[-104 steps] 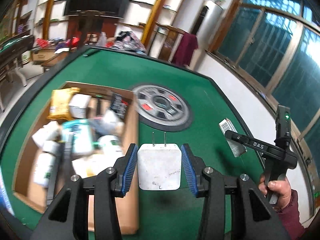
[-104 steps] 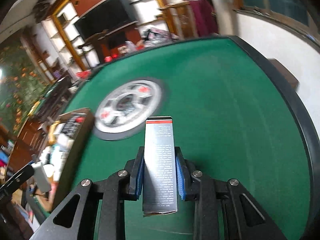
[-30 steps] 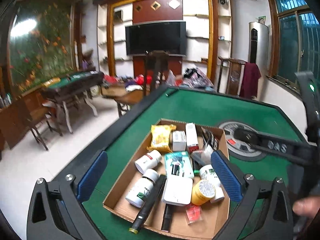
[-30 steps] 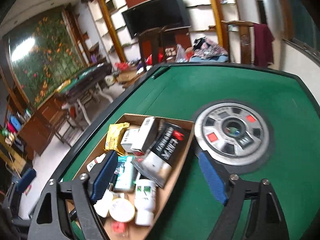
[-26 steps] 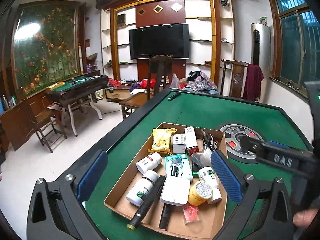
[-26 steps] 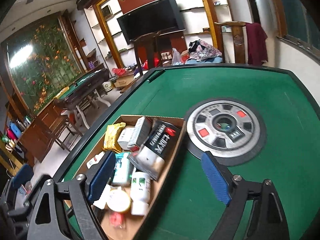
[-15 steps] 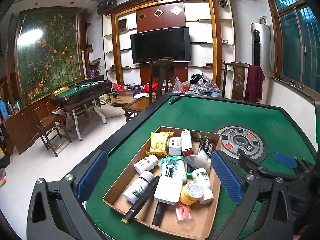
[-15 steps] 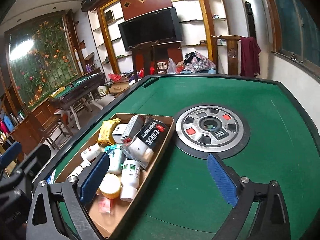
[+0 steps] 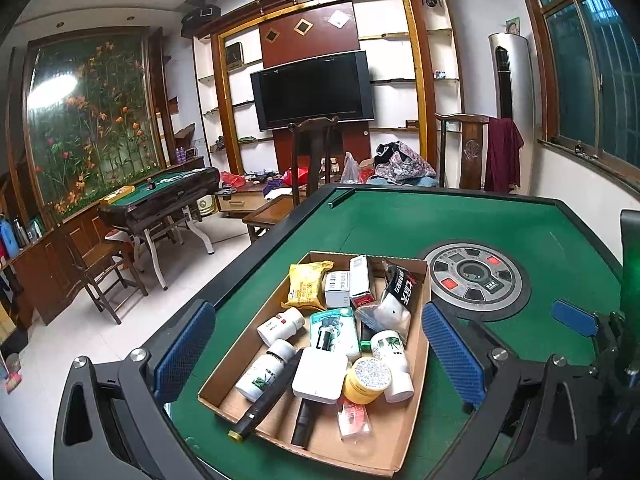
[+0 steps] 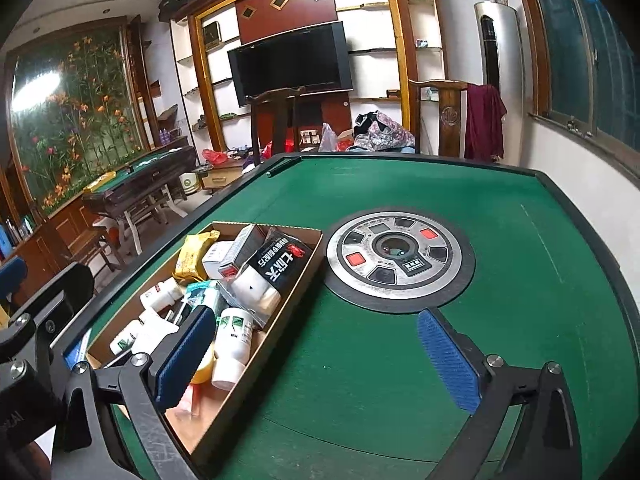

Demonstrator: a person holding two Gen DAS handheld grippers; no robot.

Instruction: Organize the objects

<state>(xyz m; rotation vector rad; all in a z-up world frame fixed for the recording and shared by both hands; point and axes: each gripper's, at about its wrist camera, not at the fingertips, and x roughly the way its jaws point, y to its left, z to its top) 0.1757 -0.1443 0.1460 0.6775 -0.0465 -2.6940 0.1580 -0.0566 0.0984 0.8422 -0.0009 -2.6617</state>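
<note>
Gaping empty, the left gripper (image 9: 316, 354) no longer clamps the white charger (image 9: 319, 376), which now lies in the box (image 9: 362, 438) at lower centre. The right gripper's (image 10: 316, 350) jaws have just been opening and stand wide with nothing between them; its black carton (image 10: 276, 266) now leans in the box, left of centre. Bottles, a yellow packet (image 9: 306, 286) and a yellow jar (image 9: 366, 374) crowd the box on the green table (image 10: 400, 196), left of the round metal hub (image 10: 400, 256).
</note>
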